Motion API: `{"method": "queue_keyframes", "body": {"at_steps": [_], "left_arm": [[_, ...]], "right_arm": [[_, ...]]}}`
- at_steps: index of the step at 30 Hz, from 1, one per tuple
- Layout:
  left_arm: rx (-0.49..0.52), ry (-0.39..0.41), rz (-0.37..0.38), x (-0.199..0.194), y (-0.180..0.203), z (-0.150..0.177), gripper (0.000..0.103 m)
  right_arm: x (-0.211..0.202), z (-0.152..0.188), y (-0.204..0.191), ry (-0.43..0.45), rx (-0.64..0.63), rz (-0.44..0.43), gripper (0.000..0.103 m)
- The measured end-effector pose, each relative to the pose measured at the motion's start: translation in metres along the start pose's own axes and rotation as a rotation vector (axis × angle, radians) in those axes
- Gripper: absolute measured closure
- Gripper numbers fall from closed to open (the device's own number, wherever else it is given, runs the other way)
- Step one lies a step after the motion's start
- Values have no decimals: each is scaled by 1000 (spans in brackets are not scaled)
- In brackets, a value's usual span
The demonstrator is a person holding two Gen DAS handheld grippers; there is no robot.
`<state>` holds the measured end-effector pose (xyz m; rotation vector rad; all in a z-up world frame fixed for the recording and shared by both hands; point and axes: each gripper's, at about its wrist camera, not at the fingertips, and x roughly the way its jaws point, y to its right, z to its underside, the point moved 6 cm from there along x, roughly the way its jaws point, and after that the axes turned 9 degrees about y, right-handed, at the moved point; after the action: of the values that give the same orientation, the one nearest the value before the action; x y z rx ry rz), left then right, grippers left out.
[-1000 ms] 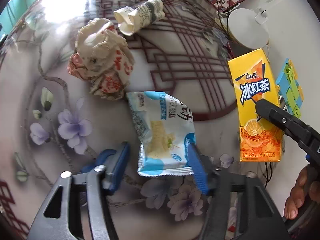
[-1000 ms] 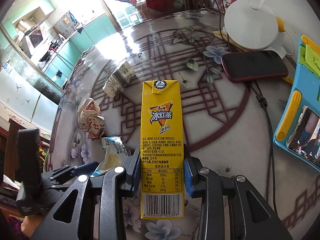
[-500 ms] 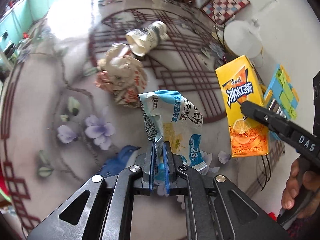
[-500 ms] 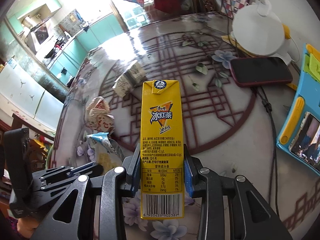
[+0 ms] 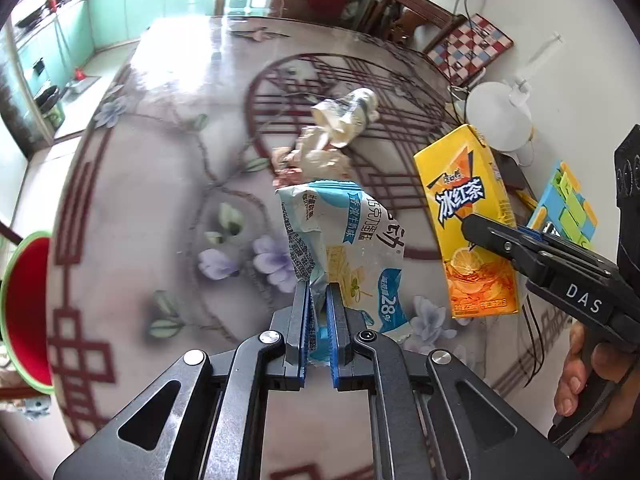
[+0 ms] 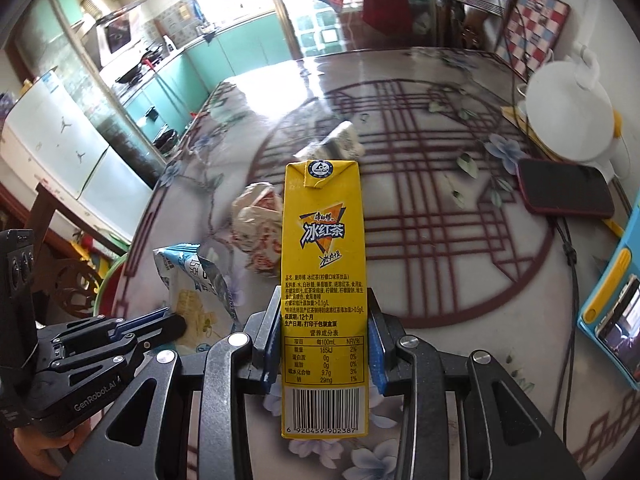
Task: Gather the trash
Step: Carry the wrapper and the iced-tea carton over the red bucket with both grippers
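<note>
My left gripper (image 5: pixel 319 322) is shut on the lower edge of a blue-and-white snack wrapper (image 5: pixel 344 248), which hangs lifted above the table. My right gripper (image 6: pixel 324 336) is shut on a yellow iced-tea carton (image 6: pixel 322 264), held upright off the table; the carton (image 5: pixel 466 216) and the right gripper (image 5: pixel 496 236) show at the right of the left wrist view. The wrapper (image 6: pixel 196 280) and left gripper (image 6: pixel 160 326) appear at the lower left of the right wrist view. A crumpled paper wrapper (image 5: pixel 316 160) and a crushed paper cup (image 5: pixel 346 116) lie on the table beyond.
A red bin with a green rim (image 5: pixel 24 312) stands past the table's left edge. A white kettle (image 6: pixel 568 116), a dark phone (image 6: pixel 564 194) with a cable, and a blue toy holder (image 6: pixel 612 312) sit at the right. The glass table (image 5: pixel 160 200) has a floral pattern.
The left gripper shut on the snack wrapper and lifted it off the table. Both grippers rose and drew back with wrapper and carton, so more of the table and the red bin show.
</note>
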<state>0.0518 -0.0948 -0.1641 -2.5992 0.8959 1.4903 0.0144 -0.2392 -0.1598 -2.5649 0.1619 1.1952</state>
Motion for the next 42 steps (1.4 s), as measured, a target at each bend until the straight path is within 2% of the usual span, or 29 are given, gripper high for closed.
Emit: {"method": "queue_keyframes", "body": {"at_steps": [14,22,32,39,42], "left_arm": [[-51,11,-26,-26,-72,9,95],[-88,24,-65,-45,-128,14,95],[-195,54,-197,-80,-231,34,95],[-290,29,-319,-89,-307,62,95],[-326,10,-341,-86,-330,72,95]], "right_arm": [[6,5,-65,-10,-42,3,70],[13,10,-121,-13,-84,-26,70],[38,19,-226,-39,-173,-141,70],[61,30,-303,-97,-249,-250,70],[75,36,-331,-124,-280,-284,70]]}}
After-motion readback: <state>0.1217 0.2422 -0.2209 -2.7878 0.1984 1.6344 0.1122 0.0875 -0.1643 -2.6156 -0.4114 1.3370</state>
